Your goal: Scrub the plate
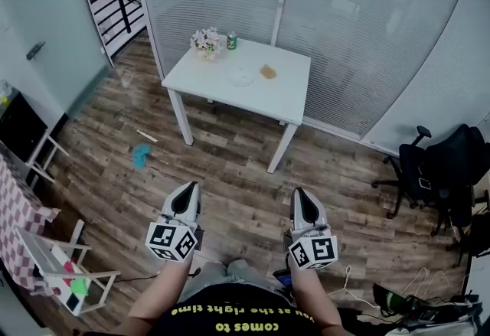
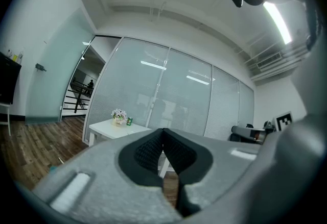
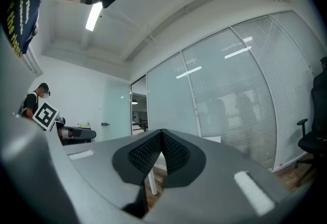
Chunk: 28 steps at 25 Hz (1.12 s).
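A white table stands some way ahead by the glass wall. On it lie a clear plate and a tan scrubbing pad to its right. My left gripper and right gripper are held level over the wooden floor, well short of the table. Both are shut with nothing between the jaws. In the left gripper view the left gripper points toward the table. In the right gripper view the right gripper points at the glass wall, and only a table leg shows.
A flower pot and a green can stand at the table's back left. A blue scrap and a stick lie on the floor. Office chairs stand right, a white rack left, cables near right.
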{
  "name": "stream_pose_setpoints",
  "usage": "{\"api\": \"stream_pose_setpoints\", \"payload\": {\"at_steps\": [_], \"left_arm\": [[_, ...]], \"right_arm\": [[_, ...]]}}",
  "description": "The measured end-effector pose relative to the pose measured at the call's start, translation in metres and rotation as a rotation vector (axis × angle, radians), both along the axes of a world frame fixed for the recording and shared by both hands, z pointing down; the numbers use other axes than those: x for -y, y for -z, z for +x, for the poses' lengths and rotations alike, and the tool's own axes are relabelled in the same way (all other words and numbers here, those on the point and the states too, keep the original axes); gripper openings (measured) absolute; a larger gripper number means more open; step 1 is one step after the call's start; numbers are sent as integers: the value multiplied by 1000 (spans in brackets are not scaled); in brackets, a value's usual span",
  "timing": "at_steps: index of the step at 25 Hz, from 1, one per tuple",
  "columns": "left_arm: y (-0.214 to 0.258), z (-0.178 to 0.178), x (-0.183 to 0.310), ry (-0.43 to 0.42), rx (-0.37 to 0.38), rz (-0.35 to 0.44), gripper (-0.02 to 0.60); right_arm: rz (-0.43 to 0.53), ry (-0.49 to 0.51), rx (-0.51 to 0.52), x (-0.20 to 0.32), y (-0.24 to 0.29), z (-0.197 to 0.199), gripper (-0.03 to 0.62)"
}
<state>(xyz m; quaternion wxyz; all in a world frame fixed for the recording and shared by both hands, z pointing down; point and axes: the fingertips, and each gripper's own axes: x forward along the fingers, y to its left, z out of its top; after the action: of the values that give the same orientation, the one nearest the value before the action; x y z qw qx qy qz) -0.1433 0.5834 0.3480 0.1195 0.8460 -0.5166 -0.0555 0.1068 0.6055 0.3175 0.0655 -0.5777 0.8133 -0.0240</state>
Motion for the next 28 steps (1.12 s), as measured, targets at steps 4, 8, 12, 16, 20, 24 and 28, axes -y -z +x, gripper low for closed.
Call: {"api": "stream_pose_setpoints", "payload": {"at_steps": [4, 8, 12, 16, 20, 24, 28], "left_arm": [[0, 9, 8, 21, 13, 8, 0], [1, 15, 16, 43, 26, 17, 0], [1, 23, 19, 57, 39, 21, 0], [0, 27, 24, 61, 57, 21, 0], [-2, 26, 31, 62, 64, 16, 0], [-4, 23, 46, 59, 62, 21, 0], [-8, 22, 69, 55, 52, 19, 0]], "right_arm": [[2, 25, 2, 10, -1, 8, 6], [10, 49, 1, 22, 1, 16, 6], [16, 66, 2, 29, 1, 24, 6], [21, 70, 11, 37, 3, 28, 6], [19, 73, 13, 44, 3, 26, 6], [26, 70, 12, 55, 4, 24, 6], [20, 58, 8, 73, 1, 24, 6]]}}
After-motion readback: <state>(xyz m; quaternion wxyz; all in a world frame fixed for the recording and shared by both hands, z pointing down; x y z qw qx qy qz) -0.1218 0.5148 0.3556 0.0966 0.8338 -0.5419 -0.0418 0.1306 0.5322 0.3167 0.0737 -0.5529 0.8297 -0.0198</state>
